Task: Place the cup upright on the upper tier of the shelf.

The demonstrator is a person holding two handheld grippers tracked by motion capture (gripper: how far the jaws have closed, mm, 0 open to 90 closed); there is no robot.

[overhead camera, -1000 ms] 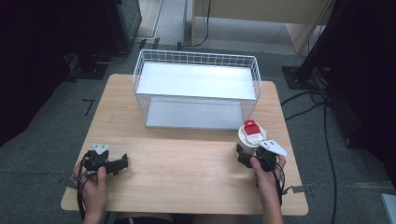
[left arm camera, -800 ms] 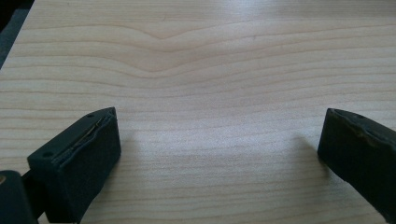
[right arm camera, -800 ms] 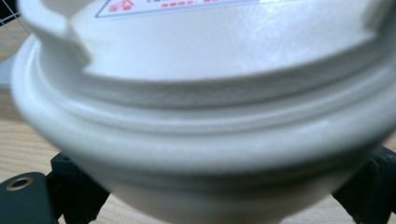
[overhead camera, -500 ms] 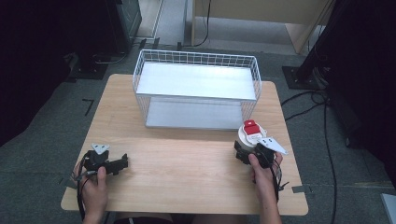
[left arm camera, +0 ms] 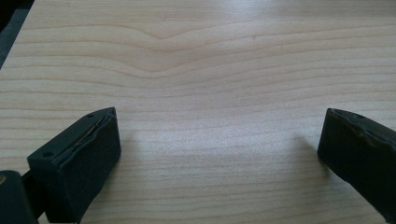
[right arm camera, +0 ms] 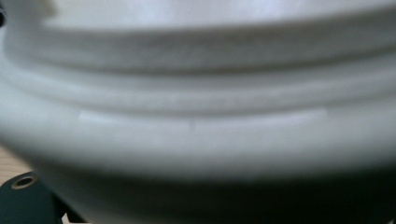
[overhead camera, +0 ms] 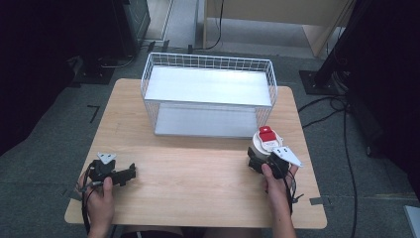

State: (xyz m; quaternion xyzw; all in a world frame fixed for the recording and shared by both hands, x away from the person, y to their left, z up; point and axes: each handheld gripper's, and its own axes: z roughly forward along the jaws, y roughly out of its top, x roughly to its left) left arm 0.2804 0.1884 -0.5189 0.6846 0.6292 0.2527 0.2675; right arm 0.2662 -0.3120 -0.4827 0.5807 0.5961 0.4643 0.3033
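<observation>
A white jar with a red cap stands on the wooden table, just off the front right corner of the wire basket. My right gripper grips the jar low down from the near side. In the right gripper view the jar's pale ribbed wall is blurred and very close. My left gripper rests near the table's front left. Its jaws are wide apart over bare wood, with nothing between the fingers.
The white wire basket sits at the back middle of the table, with a white panel inside it. Cables and dark stands lie on the floor to the right. Bare wood stretches between the two hands.
The right forearm has shifted very slightly. The jar, the basket and the left gripper stay where they were.
</observation>
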